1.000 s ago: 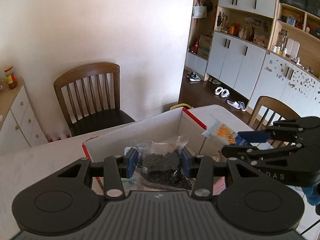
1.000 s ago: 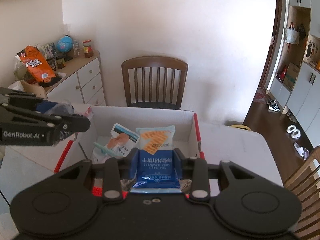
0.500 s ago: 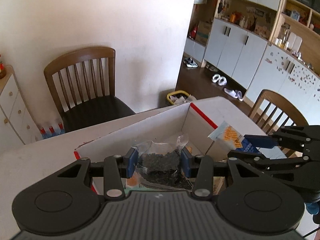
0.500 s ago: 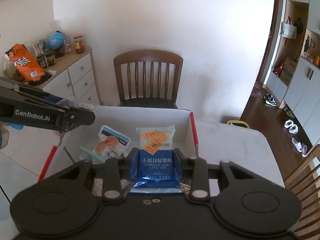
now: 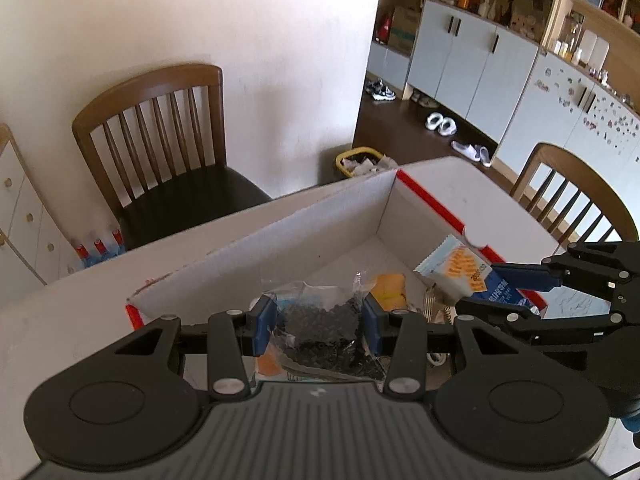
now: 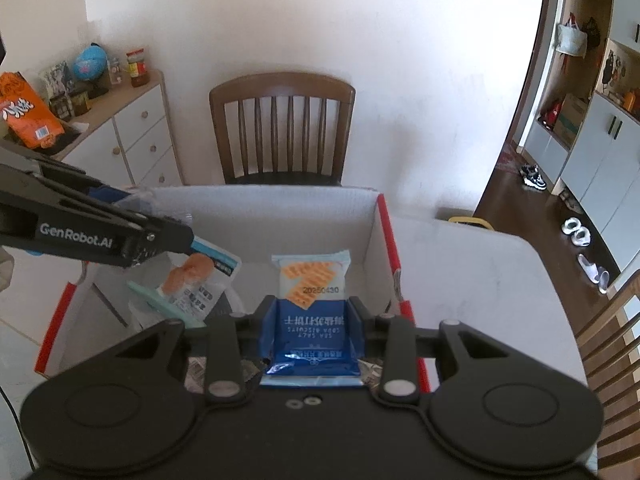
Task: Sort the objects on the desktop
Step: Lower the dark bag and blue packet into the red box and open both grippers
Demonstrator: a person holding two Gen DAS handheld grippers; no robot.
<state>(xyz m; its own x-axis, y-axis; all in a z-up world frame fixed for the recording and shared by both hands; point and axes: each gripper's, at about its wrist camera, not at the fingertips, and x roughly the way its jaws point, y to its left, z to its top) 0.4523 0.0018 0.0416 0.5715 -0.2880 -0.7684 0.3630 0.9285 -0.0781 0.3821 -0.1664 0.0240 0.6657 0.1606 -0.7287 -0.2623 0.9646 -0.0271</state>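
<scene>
A white cardboard box (image 5: 304,224) with red edges stands on the white table; it also shows in the right wrist view (image 6: 372,248). My left gripper (image 5: 318,326) is shut on a clear bag of black bits (image 5: 324,324) and holds it over the box's near left part. My right gripper (image 6: 314,322) is shut on a blue and white biscuit packet (image 6: 312,300) over the box's right side. The packet also shows in the left wrist view (image 5: 464,272). The left gripper's arm (image 6: 92,224) reaches in from the left in the right wrist view.
Inside the box lie a snack packet with orange pictures (image 6: 196,280), a pale green strip (image 6: 160,304) and an orange item (image 5: 388,288). A wooden chair (image 6: 282,128) stands behind the table, another (image 5: 576,196) at the right. A white drawer cabinet (image 6: 128,140) stands at the left.
Both grippers have moved forward and down over the box, each still holding its packet. The box now looks nearer and larger in both views.
</scene>
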